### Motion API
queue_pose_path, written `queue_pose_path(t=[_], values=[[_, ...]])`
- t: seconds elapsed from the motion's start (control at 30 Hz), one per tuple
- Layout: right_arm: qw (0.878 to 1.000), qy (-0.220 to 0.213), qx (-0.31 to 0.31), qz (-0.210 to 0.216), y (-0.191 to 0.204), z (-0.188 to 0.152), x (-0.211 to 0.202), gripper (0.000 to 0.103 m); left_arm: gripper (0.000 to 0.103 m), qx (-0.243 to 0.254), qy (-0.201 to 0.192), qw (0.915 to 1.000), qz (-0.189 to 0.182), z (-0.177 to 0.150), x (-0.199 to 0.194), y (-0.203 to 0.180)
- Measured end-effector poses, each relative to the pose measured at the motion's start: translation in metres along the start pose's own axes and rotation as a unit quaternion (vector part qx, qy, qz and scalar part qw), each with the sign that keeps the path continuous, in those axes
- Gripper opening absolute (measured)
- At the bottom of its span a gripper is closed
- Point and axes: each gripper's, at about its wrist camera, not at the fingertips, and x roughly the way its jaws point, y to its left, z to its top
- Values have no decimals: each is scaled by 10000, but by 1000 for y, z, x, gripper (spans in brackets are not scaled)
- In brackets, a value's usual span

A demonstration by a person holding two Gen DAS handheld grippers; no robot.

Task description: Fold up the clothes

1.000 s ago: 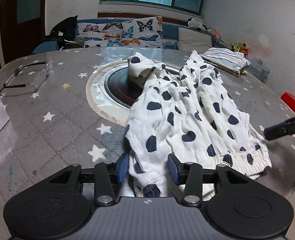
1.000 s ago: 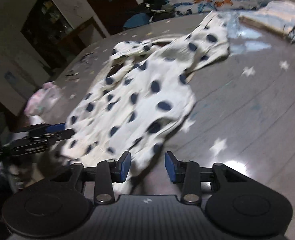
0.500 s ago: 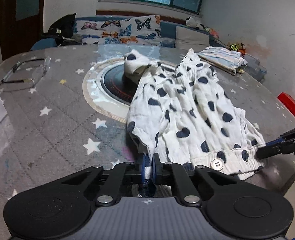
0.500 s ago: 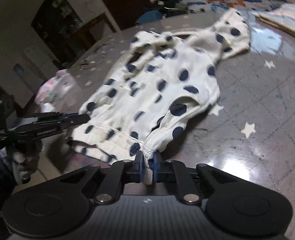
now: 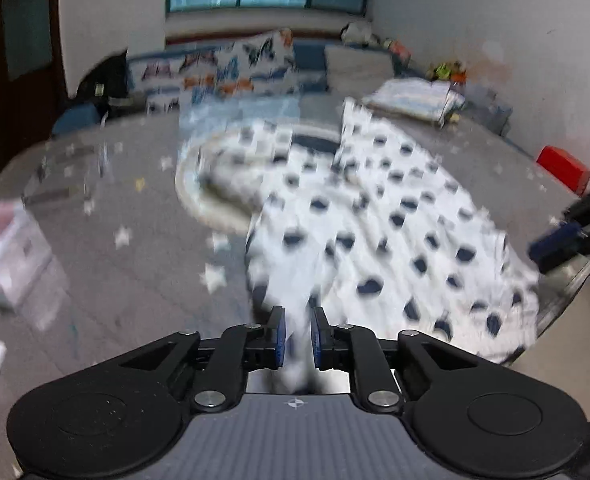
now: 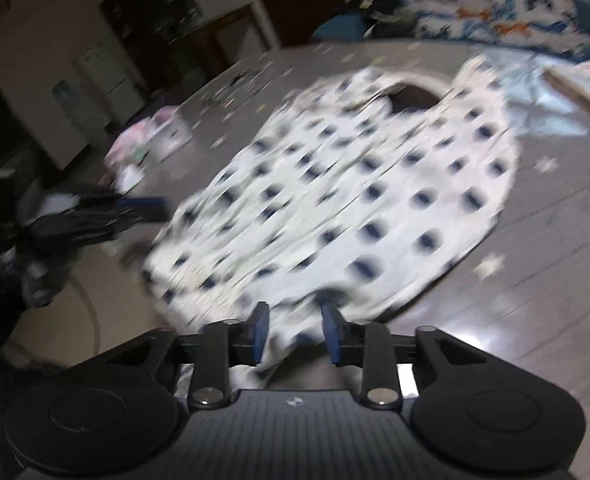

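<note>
A white garment with dark blue dots (image 5: 375,224) lies spread on the grey star-patterned table (image 5: 107,280); both views are motion-blurred. My left gripper (image 5: 297,334) has its jaws a little apart with the garment's near edge between them. My right gripper (image 6: 295,334) has its jaws wider apart, with the garment (image 6: 355,208) hem lying between them. The right gripper also shows at the right edge of the left wrist view (image 5: 567,236), and the left gripper shows at the left of the right wrist view (image 6: 107,212).
A round hotplate inset (image 5: 215,184) sits mid-table, partly under the garment. A folded striped cloth (image 5: 415,96) lies at the far right, a red box (image 5: 563,168) at the right edge, a white pack (image 5: 3,248) at the left. A sofa with butterfly cushions (image 5: 223,68) stands behind.
Both grippers were shut on the garment's hem half a second ago; both jaws have now parted. The garment has been pulled flatter and wider across the table.
</note>
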Motion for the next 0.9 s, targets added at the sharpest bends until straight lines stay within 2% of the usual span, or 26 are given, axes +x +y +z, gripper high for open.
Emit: queue_pose_path(t=[0.07, 0.2, 0.37, 0.43, 0.57, 0.73, 0.83, 0.9], values=[[9993, -202, 106, -301, -16, 10, -4, 32, 16, 37, -144, 9998, -106, 9, 1, -6], [9943, -564, 330, -843, -52, 36, -1, 32, 16, 116, -283, 9979, -565, 25, 20, -30], [9843, -962, 789, -1255, -101, 74, 18, 33, 16, 198, -40, 9936, -1110, 34, 64, -59], [9818, -1024, 822, -1376, -115, 88, 30, 38, 16, 248, 54, 9918, -1251, 33, 77, -66], [9763, -1141, 889, -1610, -142, 115, 54, 42, 16, 257, 174, 9897, -1396, 32, 92, -72], [9752, -1100, 998, -1642, -165, 141, 90, 48, 16, 187, 278, 9887, -1458, 27, 96, -66], [9720, -1124, 1087, -1754, -173, 149, 108, 48, 16, 156, 365, 9886, -1455, 25, 100, -64], [9728, -1103, 1153, -1679, -175, 155, 120, 47, 17, 123, 408, 9883, -1461, 24, 103, -62]])
